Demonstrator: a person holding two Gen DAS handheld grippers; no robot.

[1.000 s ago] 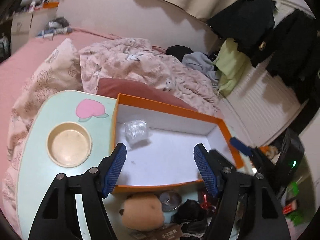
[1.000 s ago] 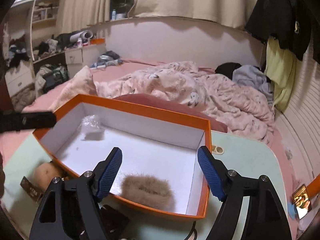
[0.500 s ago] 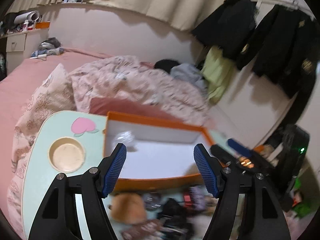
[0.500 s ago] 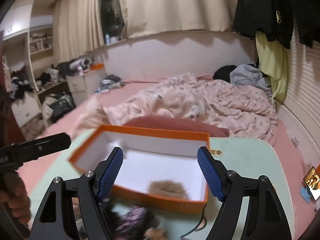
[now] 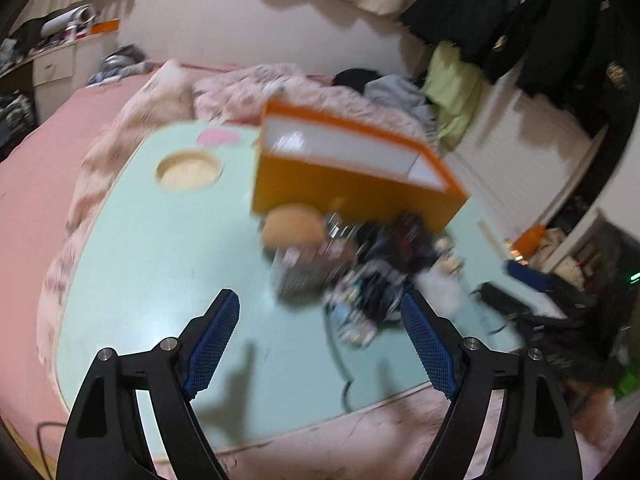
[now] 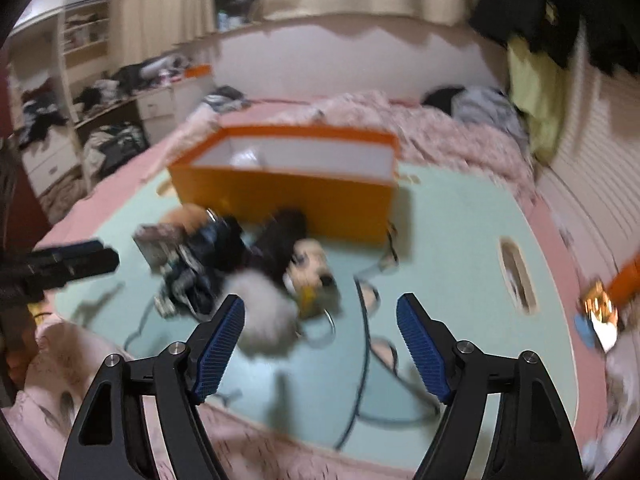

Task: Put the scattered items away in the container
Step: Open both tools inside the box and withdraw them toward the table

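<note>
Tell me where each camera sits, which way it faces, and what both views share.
Left wrist: on the open left gripper, facing across the table toward the orange box; the other gripper shows at right.
Right wrist: on the open right gripper, facing the box over the clutter pile.
Shared: box, pile, table, bed.

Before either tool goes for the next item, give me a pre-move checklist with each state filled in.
1. Left tool open and holding nothing: ok.
2. Right tool open and holding nothing: ok.
3. Orange box upright with its open side up: ok.
4. Items remaining on the green table: ok, a pile lies in front of the box.
5. Grey fluffy piece nearest the right tool: ok.
6. Sharp view to choose a single item: not ok, both views are blurred.
</note>
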